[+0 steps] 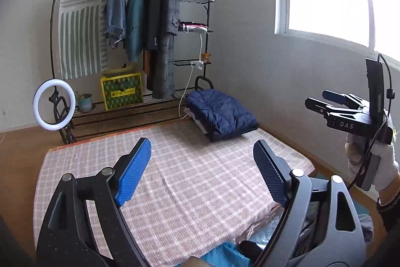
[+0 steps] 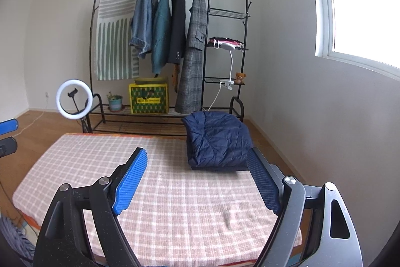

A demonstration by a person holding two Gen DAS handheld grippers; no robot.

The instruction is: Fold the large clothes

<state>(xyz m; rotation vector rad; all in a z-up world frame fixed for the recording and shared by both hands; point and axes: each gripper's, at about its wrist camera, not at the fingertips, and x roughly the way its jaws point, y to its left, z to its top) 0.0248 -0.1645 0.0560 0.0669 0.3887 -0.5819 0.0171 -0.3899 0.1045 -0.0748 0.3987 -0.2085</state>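
At the lower edge of the left wrist view we see blue cloth (image 1: 220, 254) and clear plastic (image 1: 265, 224), both cut off and hard to name. The right wrist view does not show them. The checked mat (image 2: 175, 204) fills the middle. The folded navy jacket (image 2: 217, 139) lies at the mat's upper right corner, beyond both grippers. The left gripper (image 1: 202, 169) and the right gripper (image 2: 197, 177) have their jaws spread, with nothing between them.
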